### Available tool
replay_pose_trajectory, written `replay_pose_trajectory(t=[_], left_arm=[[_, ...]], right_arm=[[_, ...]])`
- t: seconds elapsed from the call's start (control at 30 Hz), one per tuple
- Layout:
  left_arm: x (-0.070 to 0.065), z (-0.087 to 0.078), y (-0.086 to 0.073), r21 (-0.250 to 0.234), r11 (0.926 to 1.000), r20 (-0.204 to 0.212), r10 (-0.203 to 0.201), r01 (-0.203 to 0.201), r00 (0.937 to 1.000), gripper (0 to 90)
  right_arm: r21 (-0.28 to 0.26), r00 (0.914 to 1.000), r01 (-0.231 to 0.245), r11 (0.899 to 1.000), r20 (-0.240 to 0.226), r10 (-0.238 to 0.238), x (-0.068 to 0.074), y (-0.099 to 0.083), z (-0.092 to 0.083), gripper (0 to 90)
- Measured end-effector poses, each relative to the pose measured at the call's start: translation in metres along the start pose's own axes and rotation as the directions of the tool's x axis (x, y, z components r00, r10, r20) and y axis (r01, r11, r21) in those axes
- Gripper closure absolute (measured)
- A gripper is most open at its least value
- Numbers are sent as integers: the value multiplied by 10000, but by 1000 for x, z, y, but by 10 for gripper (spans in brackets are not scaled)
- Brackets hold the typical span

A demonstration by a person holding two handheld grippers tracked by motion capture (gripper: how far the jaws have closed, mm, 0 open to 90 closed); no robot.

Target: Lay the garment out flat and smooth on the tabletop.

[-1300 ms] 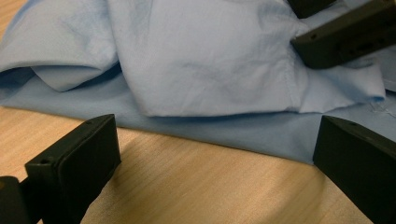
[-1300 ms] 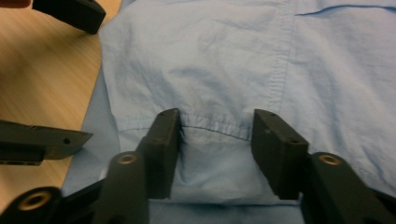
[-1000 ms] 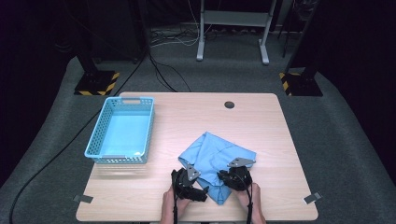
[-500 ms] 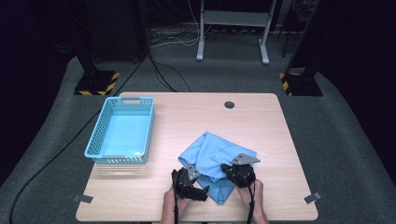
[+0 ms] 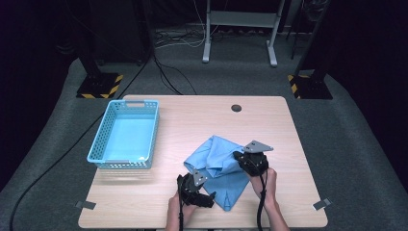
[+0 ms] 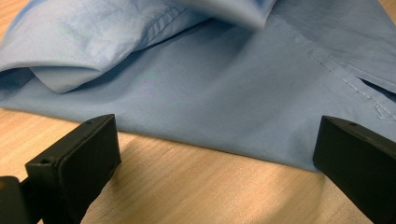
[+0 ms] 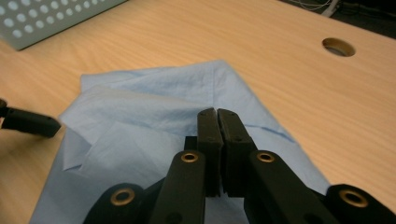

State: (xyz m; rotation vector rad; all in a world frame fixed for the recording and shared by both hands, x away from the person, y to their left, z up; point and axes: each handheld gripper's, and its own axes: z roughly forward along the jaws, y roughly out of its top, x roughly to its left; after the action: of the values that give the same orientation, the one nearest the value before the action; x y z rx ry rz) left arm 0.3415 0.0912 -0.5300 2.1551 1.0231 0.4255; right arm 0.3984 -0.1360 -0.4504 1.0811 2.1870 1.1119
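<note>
Shirt lies rumpled on the table near its six o'clock edge, basket at nine o'clock. My right gripper has its jaws pressed together on a pinch of fabric, seemingly to lift a fold; my left gripper waits wide apart at the hem, ready to pin it.

Blue cloth cut off at frame edges, its lifted fold blurred, pinch between right tool tips hidden
</note>
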Motion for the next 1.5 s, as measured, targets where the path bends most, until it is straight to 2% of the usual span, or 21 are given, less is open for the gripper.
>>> replay_pose_trajectory(t=[0.13, 0.6, 0.73, 0.9, 1.07, 1.2, 1.3, 1.4, 1.5], left_arm=[[0, 0, 0, 5, 10000, 27, 26, -26, 10000, 5], [0, 0, 0, 2, 10000, 31, 29, -29, 10000, 5], [0, 0, 0, 2, 10000, 31, 29, -29, 10000, 5], [0, 0, 0, 0, 10000, 31, 31, -31, 10000, 5], [0, 0, 0, 0, 10000, 26, 30, -30, 10000, 5], [0, 0, 0, 0, 10000, 28, 34, -34, 10000, 5], [0, 0, 0, 0, 10000, 25, 35, -35, 10000, 5], [0, 0, 0, 6, 10000, 21, 28, -28, 10000, 5], [0, 0, 0, 4, 10000, 20, 27, -27, 10000, 5]], right_arm=[[-117, 9997, -14, 9999, 243, 17, -11, 11, 0, 885], [-141, 9950, -661, 9977, 743, 670, -61, 43, 14, 884], [-60, 9910, -964, 9953, 923, 966, -79, 51, 21, 884], [34, 9814, -1476, 9890, 1246, 1460, -105, 61, 32, 884], [175, 9647, -2121, 9771, 1632, 2065, -129, 65, 46, 883], [499, 9395, -2851, 9572, 2123, 2688, -148, 60, 61, 861], [619, 9232, -3292, 9422, 2306, 3075, -159, 55, 67, 787], [287, 9054, -3631, 9313, 2470, 3453, -163, 51, 62, 650], [-4, 8973, -3724, 9281, 2552, 3602, -164, 49, 50, 516]])
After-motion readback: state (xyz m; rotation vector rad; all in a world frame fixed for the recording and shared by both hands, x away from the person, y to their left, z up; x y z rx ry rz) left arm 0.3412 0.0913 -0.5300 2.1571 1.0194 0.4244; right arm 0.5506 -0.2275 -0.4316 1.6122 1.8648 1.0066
